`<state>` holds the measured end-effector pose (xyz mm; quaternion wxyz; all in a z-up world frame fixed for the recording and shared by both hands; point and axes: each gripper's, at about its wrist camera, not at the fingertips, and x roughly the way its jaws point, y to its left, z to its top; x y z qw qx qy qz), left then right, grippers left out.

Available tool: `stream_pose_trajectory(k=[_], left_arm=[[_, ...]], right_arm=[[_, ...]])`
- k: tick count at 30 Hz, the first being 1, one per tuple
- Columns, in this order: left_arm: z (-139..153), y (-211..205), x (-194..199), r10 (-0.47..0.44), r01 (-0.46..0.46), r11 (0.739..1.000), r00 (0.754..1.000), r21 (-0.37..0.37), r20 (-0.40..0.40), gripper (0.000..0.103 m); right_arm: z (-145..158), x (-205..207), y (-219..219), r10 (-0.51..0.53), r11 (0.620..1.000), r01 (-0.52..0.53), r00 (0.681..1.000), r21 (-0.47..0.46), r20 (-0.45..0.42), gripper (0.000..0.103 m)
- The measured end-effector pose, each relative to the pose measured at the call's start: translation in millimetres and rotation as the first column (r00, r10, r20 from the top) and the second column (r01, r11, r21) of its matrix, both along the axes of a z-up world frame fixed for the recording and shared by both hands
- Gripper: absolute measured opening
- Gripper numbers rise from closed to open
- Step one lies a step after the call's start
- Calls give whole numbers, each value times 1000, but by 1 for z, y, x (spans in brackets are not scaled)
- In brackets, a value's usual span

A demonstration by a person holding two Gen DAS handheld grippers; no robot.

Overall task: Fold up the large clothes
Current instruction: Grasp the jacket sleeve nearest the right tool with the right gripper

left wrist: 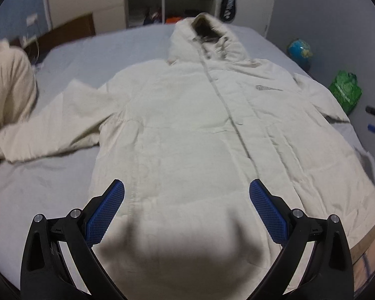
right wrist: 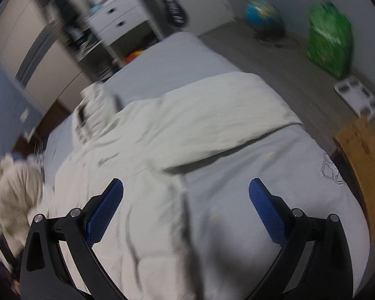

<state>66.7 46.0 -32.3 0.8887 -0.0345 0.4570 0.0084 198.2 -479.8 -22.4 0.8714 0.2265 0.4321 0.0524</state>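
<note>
Between the spread, empty fingers of the left gripper (left wrist: pixel 187 208), a long cream hooded padded coat (left wrist: pixel 187 125) was seen flat on the grey bedsheet (left wrist: pixel 45 175); the right gripper (right wrist: pixel 186 208) was likewise held wide, its sleeve (right wrist: pixel 212 122) ahead.

Hooded coat (left wrist: pixel 187 130): cream-white, long, padded, closed down the front placket. Lies flat, face up, on the grey bed (left wrist: pixel 127 42), hem toward the near edge, hood (left wrist: pixel 207 40) toward the far edge with dark fur trim showing. One sleeve (left wrist: pixel 52 125) is spread out toward the bed's left side; the other sleeve (right wrist: pixel 212 115) reaches the right edge. Small grey logo on the chest.
</note>
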Motion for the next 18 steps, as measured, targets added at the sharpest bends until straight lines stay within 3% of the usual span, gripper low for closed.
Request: stream_pose_trajectory(k=[4, 8, 11, 18], left_arm=[[2, 17, 9, 52, -52, 999, 998, -3, -18, 96], [3, 27, 13, 57, -56, 997, 998, 61, -15, 96], [-4, 36, 16, 89, -87, 995, 995, 44, -41, 96], [-23, 42, 4, 157, -157, 987, 987, 17, -42, 96]], right_arm=[[-23, 31, -48, -82, 985, 90, 995, 149, -53, 93], [-53, 56, -90, -181, 919, 207, 978, 334, -108, 86], [-69, 69, -106, -224, 882, 261, 965, 391, -139, 86], [-91, 91, -110, -256, 851, 313, 948, 422, -189, 82]])
